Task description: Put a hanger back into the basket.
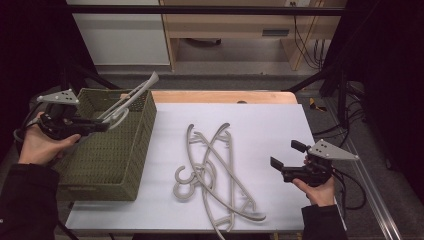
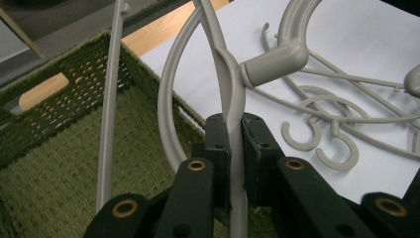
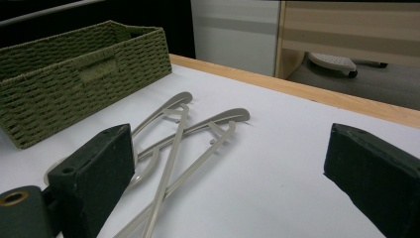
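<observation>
A white sheet [image 1: 265,125] is covering the wooden table; a woven green rectangular basket [image 1: 131,165] is standing at its nine o'clock side. Your left gripper [image 1: 107,122] is pinching a grey plastic coat hanger [image 1: 131,95] by its thin bar, holding it over the basket. Your right gripper [image 1: 283,159], jaws spread and empty, is hovering at four o'clock beside the remaining grey hangers [image 1: 215,170] lying crossed mid-sheet.
</observation>
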`<state>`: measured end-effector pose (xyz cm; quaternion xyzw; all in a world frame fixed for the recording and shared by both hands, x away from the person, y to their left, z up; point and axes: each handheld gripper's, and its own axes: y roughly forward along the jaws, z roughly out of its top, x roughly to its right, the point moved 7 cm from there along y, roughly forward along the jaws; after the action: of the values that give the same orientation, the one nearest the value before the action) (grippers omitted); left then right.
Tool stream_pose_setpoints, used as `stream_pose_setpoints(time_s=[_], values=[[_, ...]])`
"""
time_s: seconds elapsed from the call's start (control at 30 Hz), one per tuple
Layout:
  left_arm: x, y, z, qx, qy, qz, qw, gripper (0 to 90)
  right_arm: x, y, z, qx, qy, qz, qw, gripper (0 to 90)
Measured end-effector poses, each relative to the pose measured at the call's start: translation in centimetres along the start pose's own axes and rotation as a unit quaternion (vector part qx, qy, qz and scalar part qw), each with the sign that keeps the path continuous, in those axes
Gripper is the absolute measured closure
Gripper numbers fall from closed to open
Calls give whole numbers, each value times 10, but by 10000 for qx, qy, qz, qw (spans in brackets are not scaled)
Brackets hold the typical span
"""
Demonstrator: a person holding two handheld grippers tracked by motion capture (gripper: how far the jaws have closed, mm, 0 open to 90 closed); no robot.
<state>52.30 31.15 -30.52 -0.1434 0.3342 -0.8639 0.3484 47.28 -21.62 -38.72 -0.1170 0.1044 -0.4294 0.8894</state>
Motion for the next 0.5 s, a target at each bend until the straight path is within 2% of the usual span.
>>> stream_pose_setpoints(time_s=[0.3,0.5], values=[[-21,3,-18,-54,-238,60,9997,824,0,1,0,0,-21,-37,10000,49],[-29,7,-29,-119,-283,20,9995,824,0,2,-1,-33,-33,-23,10000,49]])
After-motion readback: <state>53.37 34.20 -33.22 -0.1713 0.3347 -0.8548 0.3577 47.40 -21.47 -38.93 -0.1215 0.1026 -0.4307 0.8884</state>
